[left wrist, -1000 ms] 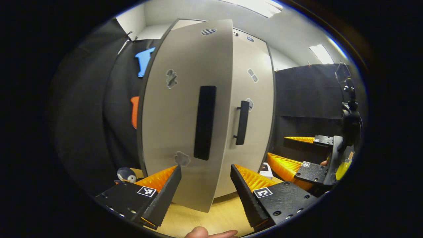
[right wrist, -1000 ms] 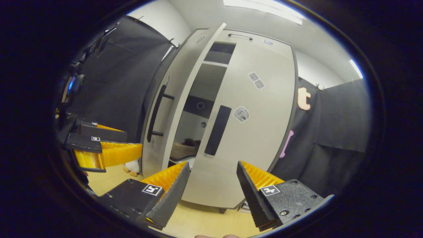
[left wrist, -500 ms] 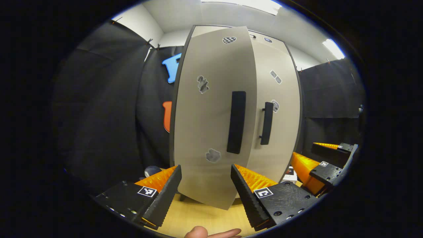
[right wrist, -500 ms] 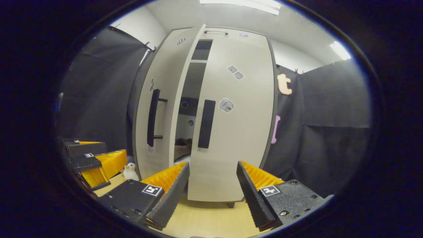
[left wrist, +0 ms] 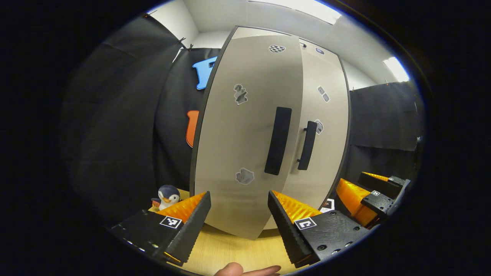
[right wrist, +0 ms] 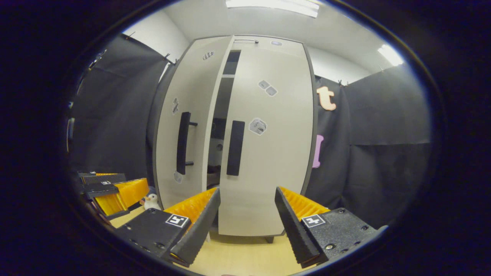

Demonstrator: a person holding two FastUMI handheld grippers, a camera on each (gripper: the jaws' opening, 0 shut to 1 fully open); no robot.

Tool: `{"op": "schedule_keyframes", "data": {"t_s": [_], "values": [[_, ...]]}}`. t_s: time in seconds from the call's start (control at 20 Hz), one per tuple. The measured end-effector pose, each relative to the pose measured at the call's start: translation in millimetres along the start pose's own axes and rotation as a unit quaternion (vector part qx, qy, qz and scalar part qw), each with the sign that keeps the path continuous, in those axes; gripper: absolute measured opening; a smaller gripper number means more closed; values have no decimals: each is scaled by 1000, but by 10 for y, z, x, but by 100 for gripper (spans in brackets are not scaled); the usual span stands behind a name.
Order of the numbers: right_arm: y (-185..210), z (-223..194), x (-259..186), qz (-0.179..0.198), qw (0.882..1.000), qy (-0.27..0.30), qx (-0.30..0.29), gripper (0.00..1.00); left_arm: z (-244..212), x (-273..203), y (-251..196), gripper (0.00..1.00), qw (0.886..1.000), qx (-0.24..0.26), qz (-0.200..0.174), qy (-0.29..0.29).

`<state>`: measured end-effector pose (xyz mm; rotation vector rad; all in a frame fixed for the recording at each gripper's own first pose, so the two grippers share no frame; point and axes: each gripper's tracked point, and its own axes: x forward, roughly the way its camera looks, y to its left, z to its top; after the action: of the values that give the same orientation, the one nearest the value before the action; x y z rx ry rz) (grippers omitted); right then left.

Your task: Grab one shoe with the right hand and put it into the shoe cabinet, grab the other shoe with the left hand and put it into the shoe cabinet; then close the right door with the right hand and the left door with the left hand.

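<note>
Both grippers spread wide and empty, left gripper (left wrist: 239, 214), right gripper (right wrist: 247, 211), left door (right wrist: 188, 126) ajar

The shoe cabinet (right wrist: 268, 153) stands ahead, its left door (right wrist: 184, 130) slightly ajar and right door (right wrist: 272, 161) closed; the right gripper (right wrist: 247, 209) gapes empty before it.
</note>
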<state>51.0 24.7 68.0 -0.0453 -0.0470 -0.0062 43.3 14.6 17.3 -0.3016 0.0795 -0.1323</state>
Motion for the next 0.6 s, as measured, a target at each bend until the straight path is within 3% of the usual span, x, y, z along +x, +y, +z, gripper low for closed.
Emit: {"op": "schedule_keyframes", "data": {"t_s": [0.6], "values": [[95, 50, -43, 12, 1000, -7, -8, 94, 31, -60, -1, 90, 1000, 5, -3, -3]]}}
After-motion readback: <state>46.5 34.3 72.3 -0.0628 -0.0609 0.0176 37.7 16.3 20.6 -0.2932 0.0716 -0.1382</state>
